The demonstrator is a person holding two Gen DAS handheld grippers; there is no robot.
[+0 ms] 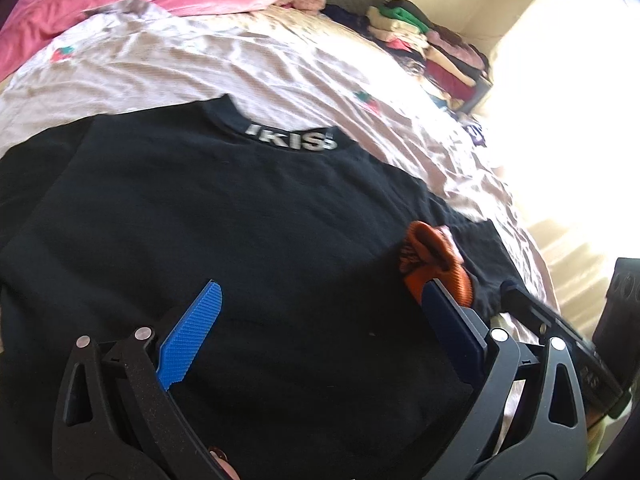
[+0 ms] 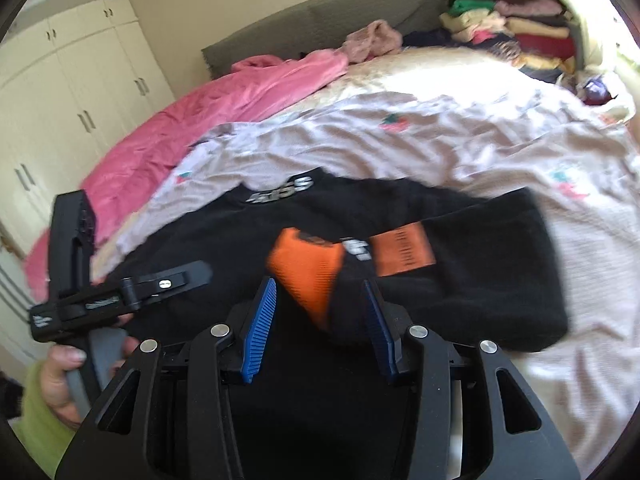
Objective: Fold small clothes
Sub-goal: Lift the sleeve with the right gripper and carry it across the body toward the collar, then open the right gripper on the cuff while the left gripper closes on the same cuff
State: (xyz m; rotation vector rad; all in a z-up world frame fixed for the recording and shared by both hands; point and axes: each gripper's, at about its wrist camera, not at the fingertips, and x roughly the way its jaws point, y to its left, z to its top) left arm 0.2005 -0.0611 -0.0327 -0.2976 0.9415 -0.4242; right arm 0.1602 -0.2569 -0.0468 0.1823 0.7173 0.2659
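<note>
A black T-shirt with white lettering at the collar lies spread on the bed. Its right side is folded over, so an orange patch and an orange fold show. My left gripper hovers open over the shirt's lower part with nothing between its blue pads. My right gripper stands open at the shirt's right side. The orange fold and some black cloth lie between its fingers, and the pads do not press on them. One right finger shows in the left wrist view beside the orange fold.
The shirt lies on a pale sheet with small fruit prints. A pink blanket lies at the far left and a stack of folded clothes in the far right corner. White wardrobes stand left. A hand in a green sleeve holds the left gripper's handle.
</note>
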